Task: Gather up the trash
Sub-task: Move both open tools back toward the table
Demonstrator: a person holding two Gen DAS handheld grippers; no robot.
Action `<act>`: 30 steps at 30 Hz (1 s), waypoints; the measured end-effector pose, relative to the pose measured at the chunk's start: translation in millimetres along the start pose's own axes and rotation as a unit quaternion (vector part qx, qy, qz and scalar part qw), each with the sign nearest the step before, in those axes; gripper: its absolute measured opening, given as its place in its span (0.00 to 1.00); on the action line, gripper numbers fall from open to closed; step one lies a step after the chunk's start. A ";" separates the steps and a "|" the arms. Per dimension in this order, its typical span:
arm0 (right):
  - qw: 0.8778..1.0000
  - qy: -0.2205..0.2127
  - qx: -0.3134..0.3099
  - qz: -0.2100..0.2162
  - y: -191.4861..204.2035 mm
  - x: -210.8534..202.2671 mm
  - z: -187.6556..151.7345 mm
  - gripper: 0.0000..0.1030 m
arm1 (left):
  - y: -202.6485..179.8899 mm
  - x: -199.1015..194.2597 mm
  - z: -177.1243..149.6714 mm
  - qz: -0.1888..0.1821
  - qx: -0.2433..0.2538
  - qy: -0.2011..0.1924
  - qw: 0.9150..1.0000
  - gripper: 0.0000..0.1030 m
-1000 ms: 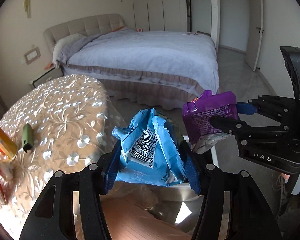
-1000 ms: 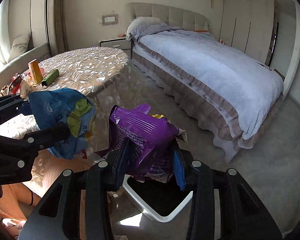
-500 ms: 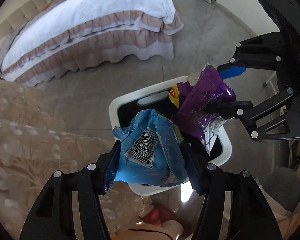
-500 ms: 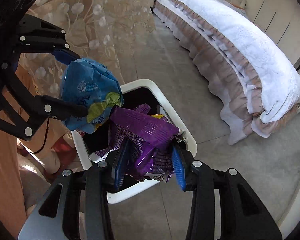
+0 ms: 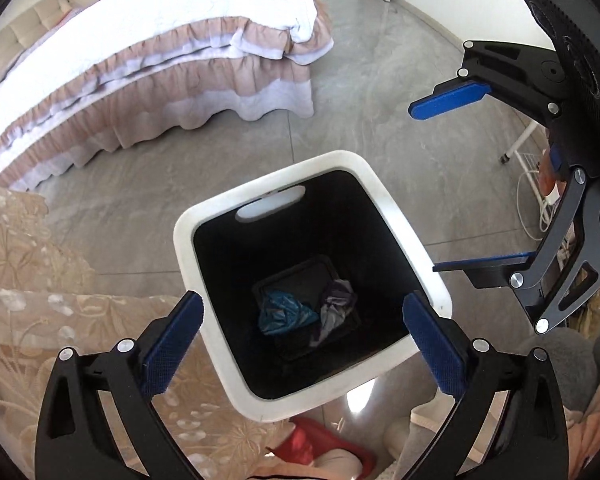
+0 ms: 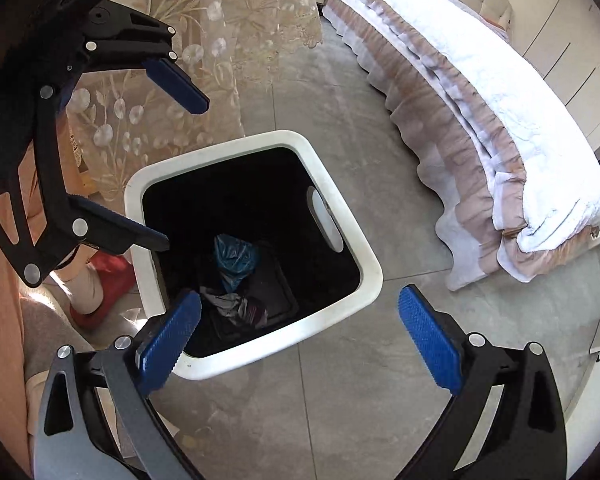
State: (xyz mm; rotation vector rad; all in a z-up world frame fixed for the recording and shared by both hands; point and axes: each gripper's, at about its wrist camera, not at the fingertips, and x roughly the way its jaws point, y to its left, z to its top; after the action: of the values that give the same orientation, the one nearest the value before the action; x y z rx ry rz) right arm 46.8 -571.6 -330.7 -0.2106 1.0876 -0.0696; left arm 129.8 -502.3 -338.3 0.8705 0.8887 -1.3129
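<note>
A white bin with a black inside stands on the floor below both grippers; it also shows in the right wrist view. A blue snack wrapper and a purple wrapper lie at its bottom; they also show in the right wrist view, blue and purple. My left gripper is open and empty above the bin. My right gripper is open and empty above the bin's near edge; it also shows in the left wrist view.
A bed with a frilled skirt stands beyond the bin. A table with a beige floral cloth hangs close on the left of the bin. A person's red slipper is beside the bin. Grey floor surrounds it.
Both grippers have opened. The blue wrapper and the purple wrapper have dropped from them to the bottom of the bin.
</note>
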 end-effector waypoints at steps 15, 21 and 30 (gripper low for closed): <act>0.991 -0.127 -0.024 -0.023 27.8 -119.5 51.7 0.96 | -10.8 -141.8 -13.8 0.079 -0.014 -0.126 0.989 0.95; 0.978 -0.206 -0.031 0.002 55.0 -167.0 84.4 0.96 | 2.4 -218.7 -49.5 0.157 -0.076 -0.187 0.967 0.95; 0.951 -0.302 -0.036 0.046 107.5 -201.5 144.8 0.96 | 27.2 -299.3 -120.5 0.288 -0.208 -0.229 0.906 0.95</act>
State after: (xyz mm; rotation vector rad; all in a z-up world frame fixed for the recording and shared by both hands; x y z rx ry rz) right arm 76.1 -414.7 -112.4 -0.2277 0.4861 0.1144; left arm 136.3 -267.5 -115.5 0.4049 0.4537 -0.7167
